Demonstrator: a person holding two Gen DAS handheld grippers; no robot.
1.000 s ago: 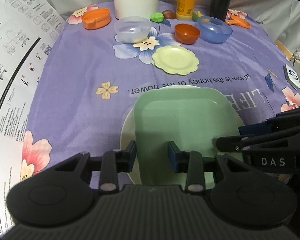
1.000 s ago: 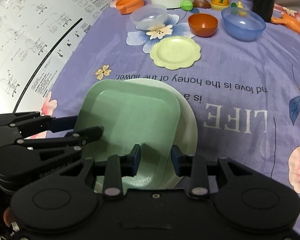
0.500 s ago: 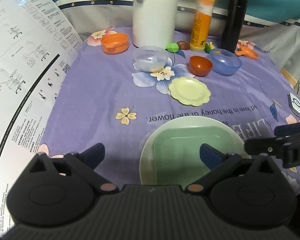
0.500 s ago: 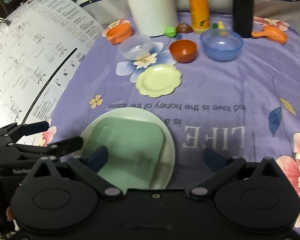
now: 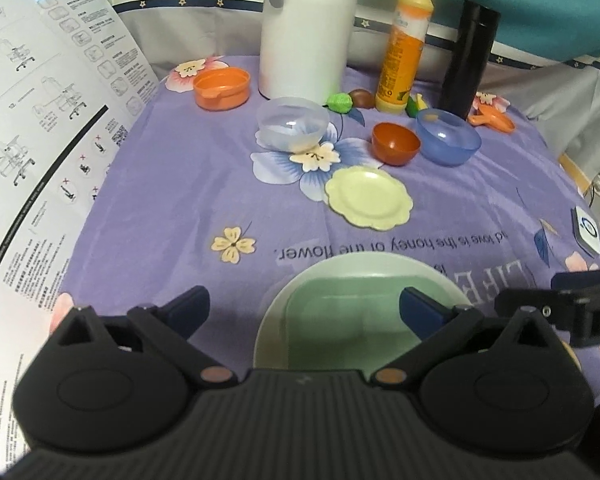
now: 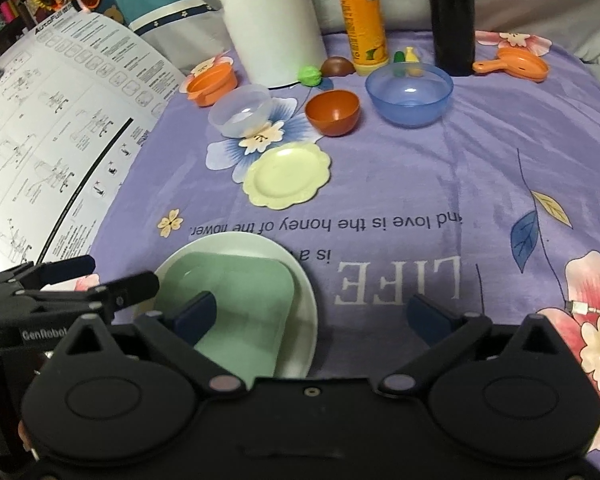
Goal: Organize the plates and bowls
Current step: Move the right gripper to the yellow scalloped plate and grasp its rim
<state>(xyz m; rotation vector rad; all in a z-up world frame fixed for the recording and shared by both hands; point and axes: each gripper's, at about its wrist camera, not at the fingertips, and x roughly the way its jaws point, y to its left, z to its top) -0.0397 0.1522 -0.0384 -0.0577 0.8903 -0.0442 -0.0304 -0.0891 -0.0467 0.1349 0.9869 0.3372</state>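
Covering the table is a purple cloth (image 6: 420, 168); on it at 6 o'clock sits a white plate (image 5: 284, 308) with a green tray (image 6: 244, 296) stacked in it. Further out at 12 o'clock: yellow plate (image 5: 370, 198), blue bowl (image 6: 410, 94), clear bowl (image 5: 292, 122), red bowl (image 6: 333, 112). Left gripper (image 5: 304, 306) and right gripper (image 6: 312, 314) both hover with fingers wide apart, holding nothing.
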